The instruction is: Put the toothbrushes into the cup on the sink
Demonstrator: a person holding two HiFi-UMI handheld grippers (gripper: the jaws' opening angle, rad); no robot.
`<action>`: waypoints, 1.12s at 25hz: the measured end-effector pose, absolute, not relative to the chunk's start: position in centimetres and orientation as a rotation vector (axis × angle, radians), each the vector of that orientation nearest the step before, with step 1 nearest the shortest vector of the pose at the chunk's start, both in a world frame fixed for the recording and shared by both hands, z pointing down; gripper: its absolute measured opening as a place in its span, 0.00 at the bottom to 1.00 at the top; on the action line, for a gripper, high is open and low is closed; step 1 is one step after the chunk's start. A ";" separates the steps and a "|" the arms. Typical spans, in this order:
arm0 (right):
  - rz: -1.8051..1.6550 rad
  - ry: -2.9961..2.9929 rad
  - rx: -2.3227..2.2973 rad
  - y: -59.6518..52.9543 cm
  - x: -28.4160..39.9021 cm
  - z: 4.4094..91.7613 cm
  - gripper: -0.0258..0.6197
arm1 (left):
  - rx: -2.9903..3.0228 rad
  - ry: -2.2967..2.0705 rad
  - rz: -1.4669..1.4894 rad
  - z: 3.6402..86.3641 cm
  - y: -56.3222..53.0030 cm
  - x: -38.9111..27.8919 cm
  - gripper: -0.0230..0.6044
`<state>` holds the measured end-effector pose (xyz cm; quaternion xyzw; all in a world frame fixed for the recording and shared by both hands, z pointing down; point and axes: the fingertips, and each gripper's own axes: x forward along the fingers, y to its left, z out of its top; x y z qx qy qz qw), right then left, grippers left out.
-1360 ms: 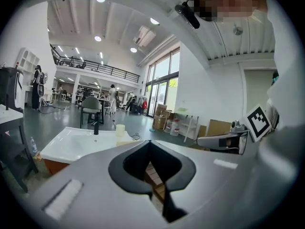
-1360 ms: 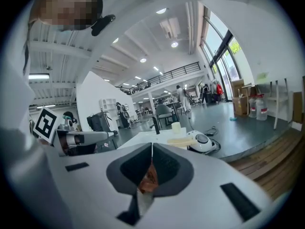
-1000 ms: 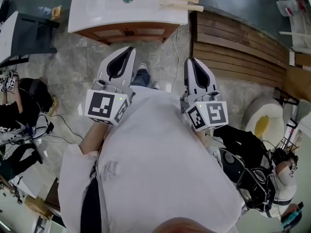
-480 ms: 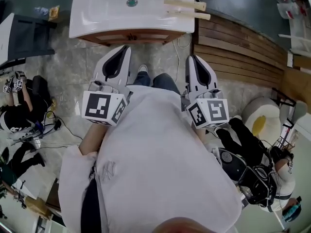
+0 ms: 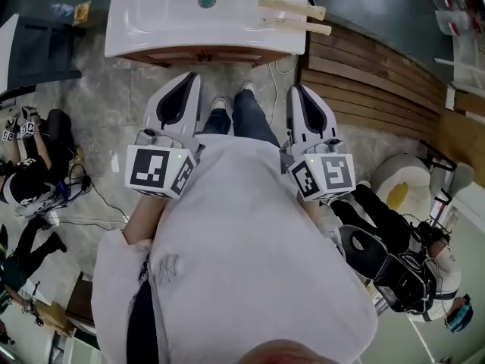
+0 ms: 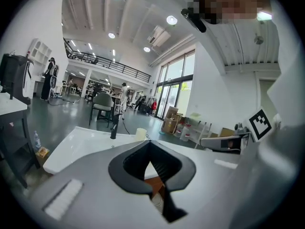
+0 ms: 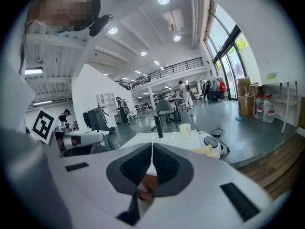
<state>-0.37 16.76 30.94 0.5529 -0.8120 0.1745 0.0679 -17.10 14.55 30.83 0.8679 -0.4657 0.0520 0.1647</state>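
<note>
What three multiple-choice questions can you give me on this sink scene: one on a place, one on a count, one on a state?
1. Where do the toothbrushes lie?
A. On the right side of the sink top
B. In the cup
C. On the floor

2. How many toothbrushes show?
A. One
B. Two
C. Four

3. How do the jaws of the right gripper stand?
A. Wide apart
B. Closed on a toothbrush
C. Closed on nothing

Answers:
1. A, as the head view shows them lying on the white top near its right edge.
2. B, as two pale handles lie side by side there.
3. C, as the right gripper view shows the dark pads meeting with nothing between them.
</note>
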 end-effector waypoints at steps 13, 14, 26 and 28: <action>0.547 -2.488 1.573 9.4 4.8 31.5 0.06 | 2.395 -1.415 0.145 31.0 8.6 -12.2 0.03; 0.542 -2.493 1.565 8.5 5.5 31.4 0.06 | 2.393 -1.423 0.141 30.8 7.8 -11.5 0.03; 0.457 -2.559 1.449 0.2 12.9 30.9 0.06 | 2.344 -1.543 0.079 29.9 1.8 -5.3 0.03; 0.454 -2.570 1.431 -0.3 13.4 31.1 0.06 | 2.335 -1.568 0.081 30.0 1.5 -4.9 0.03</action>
